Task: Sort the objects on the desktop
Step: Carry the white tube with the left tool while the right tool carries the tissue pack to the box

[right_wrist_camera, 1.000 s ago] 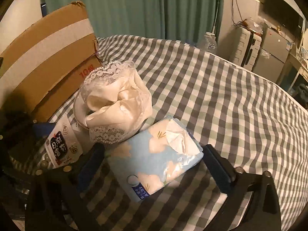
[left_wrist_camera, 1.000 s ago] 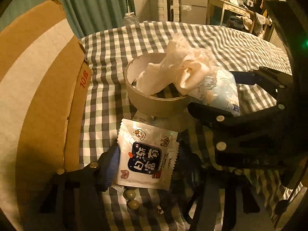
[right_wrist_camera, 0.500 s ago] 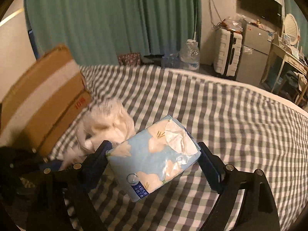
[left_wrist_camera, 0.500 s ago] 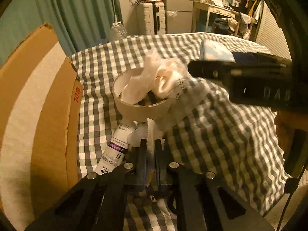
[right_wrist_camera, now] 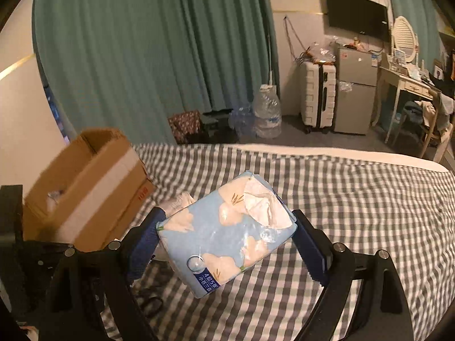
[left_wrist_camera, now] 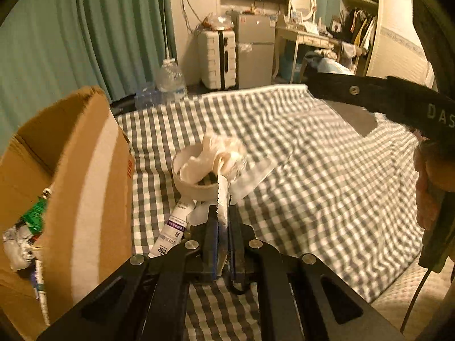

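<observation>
Jaws of my left gripper point(left_wrist_camera: 222, 227) are pressed together on a thin white sachet point(left_wrist_camera: 222, 199), which stands edge-on between the blue pads, lifted above the bed. My right gripper point(right_wrist_camera: 226, 237) has its jaws spread wide around a pale blue tissue pack point(right_wrist_camera: 227, 233) printed with cream flowers; both pads press its ends and it hangs clear of the bedcover. Just beyond the sachet sits a round white tub point(left_wrist_camera: 193, 182) stuffed with crumpled cream cloth point(left_wrist_camera: 219, 153). A white tube with a purple label point(left_wrist_camera: 170, 233) lies beside the tub, touching its base. To my left stands an open cardboard box point(left_wrist_camera: 85, 187); inside I can make out crumpled wrappers, something green and a slim tube, though blurred. Everything rests on a bed with a grey-and-white checked cover point(right_wrist_camera: 355, 221). Behind it hang green curtains point(right_wrist_camera: 142, 56), with water bottles point(right_wrist_camera: 267, 113) on the floor, a white suitcase point(right_wrist_camera: 317, 96), a small grey fridge point(right_wrist_camera: 355, 91) and a dressing table point(right_wrist_camera: 409, 91).
</observation>
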Motion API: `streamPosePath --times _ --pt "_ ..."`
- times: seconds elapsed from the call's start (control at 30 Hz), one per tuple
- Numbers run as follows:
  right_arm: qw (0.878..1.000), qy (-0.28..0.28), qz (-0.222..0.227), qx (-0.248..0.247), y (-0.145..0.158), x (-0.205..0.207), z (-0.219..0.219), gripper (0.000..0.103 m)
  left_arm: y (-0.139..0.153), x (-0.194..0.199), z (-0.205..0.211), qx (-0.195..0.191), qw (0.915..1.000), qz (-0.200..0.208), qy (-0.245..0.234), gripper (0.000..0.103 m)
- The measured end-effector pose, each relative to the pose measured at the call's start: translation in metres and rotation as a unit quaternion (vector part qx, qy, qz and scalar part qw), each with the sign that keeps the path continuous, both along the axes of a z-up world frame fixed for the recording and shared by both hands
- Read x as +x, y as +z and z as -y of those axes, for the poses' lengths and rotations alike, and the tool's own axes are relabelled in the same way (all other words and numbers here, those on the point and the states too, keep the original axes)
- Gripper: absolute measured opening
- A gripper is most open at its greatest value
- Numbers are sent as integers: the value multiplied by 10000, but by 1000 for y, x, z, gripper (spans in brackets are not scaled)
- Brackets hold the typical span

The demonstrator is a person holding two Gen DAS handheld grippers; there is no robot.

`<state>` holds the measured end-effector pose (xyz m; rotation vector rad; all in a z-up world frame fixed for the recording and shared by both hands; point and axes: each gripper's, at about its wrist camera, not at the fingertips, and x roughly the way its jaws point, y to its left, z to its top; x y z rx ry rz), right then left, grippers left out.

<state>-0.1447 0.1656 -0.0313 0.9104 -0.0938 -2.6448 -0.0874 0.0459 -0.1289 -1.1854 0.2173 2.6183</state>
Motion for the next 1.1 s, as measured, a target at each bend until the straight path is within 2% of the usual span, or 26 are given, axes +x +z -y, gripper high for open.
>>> streamPosePath --times 0.23,0.43,0.6,0.93,1.1 --pt "9967 -342 -642 -359 55 53 -16 88 44 35 9 183 9986 -505 19 6" --pt "9920 -374 -1159 -342 91 95 -5 88 83 61 18 380 9949 -930 59 6" --pt "9895 -475 -1360 -119 104 125 17 88 112 82 36 420 9892 -1388 238 6" --pt "9843 -780 -1566 -227 125 180 33 88 150 114 78 702 9793 -1802 599 6" --pt "9826 -920 -1597 -232 134 189 38 88 168 124 94 685 9729 -2098 695 6"
